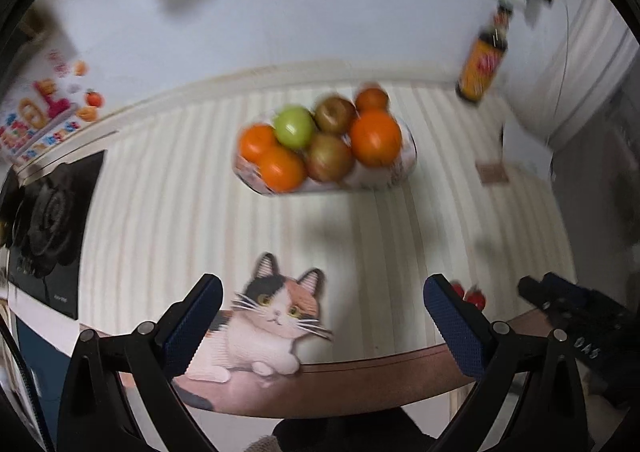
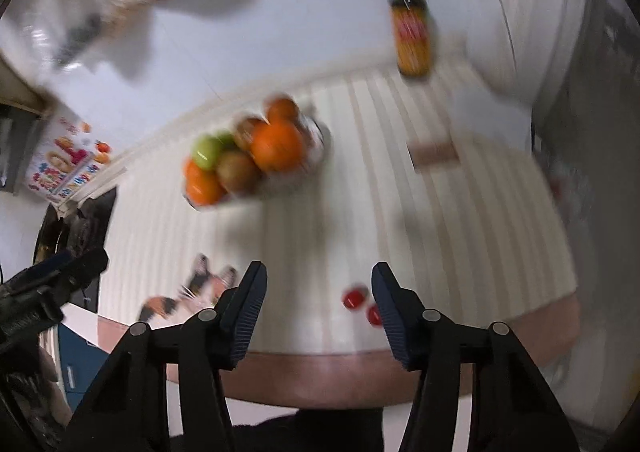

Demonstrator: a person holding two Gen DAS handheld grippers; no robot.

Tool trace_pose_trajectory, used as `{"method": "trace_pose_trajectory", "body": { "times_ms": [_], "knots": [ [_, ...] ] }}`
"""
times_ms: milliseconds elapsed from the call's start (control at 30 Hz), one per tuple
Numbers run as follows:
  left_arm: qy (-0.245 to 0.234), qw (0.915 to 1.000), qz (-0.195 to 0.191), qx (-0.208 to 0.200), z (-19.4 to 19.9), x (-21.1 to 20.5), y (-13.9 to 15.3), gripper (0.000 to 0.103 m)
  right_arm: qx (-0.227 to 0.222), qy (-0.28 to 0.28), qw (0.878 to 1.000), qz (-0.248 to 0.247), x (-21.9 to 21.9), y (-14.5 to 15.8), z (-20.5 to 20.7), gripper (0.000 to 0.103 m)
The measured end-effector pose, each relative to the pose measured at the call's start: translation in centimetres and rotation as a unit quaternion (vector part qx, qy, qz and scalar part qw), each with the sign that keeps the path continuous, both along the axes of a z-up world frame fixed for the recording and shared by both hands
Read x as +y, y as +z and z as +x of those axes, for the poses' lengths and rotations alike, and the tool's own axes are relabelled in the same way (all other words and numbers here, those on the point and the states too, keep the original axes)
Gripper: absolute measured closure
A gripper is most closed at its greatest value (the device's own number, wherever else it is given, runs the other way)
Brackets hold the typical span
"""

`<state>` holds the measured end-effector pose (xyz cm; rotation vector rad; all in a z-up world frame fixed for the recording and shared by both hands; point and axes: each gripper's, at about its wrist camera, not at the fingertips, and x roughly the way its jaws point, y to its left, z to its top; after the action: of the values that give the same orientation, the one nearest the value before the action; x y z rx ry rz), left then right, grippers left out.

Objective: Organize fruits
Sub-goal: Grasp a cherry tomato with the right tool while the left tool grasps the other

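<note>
A clear bowl (image 1: 404,162) on the striped tablecloth holds oranges (image 1: 375,138), a green apple (image 1: 294,126) and brownish fruits (image 1: 329,157). It also shows in the right wrist view (image 2: 316,144). Two small red fruits (image 2: 354,297) lie on the cloth near the front edge, just left of my right gripper's right finger; they also show in the left wrist view (image 1: 474,296). My left gripper (image 1: 322,312) is open and empty, held above the cat picture. My right gripper (image 2: 318,304) is open and empty. Both views are blurred.
A dark sauce bottle (image 1: 482,60) stands at the back right by the wall. A cat-shaped picture (image 1: 272,322) lies at the table's front edge. A black stove (image 1: 48,228) is at the left. A small brown card (image 2: 434,152) lies to the right.
</note>
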<state>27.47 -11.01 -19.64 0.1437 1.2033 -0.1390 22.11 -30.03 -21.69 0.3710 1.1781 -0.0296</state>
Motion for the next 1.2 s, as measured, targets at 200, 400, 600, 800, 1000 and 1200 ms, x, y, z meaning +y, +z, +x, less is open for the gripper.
{"method": "trace_pose_trajectory", "body": {
  "times_ms": [200, 400, 600, 800, 1000, 1200],
  "knots": [
    [-0.034, 0.9959, 0.03, 0.079, 1.9, -4.3, -6.6, 0.0, 0.073, -0.018, 0.996, 0.042, -2.3, -9.6, 0.4, 0.049],
    [-0.046, 0.9888, 0.033, 0.138, 3.1, -7.2, -10.8, 0.0, 0.095, -0.021, 0.993, 0.064, -2.9, -14.5, 0.8, 0.065],
    [-0.072, 0.9826, 0.018, 0.17, 2.7, -10.1, -12.7, 0.0, 0.076, -0.016, 0.995, 0.058, -4.1, -14.0, 0.1, 0.071],
    [-0.132, 0.9743, 0.014, 0.182, 1.5, -14.0, -14.1, 0.018, 0.078, -0.042, 0.995, 0.042, -7.6, -12.9, -1.3, 0.071],
    [-0.155, 0.965, 0.012, 0.211, 0.4, -15.6, -15.8, 0.052, 0.068, -0.053, 0.996, 0.027, -9.8, -12.1, -1.8, 0.07],
    [-0.167, 0.9608, 0.016, 0.221, -0.2, -16.1, -16.6, 0.078, 0.061, -0.049, 0.996, 0.029, -9.7, -11.6, -0.8, 0.07]
  ]
}}
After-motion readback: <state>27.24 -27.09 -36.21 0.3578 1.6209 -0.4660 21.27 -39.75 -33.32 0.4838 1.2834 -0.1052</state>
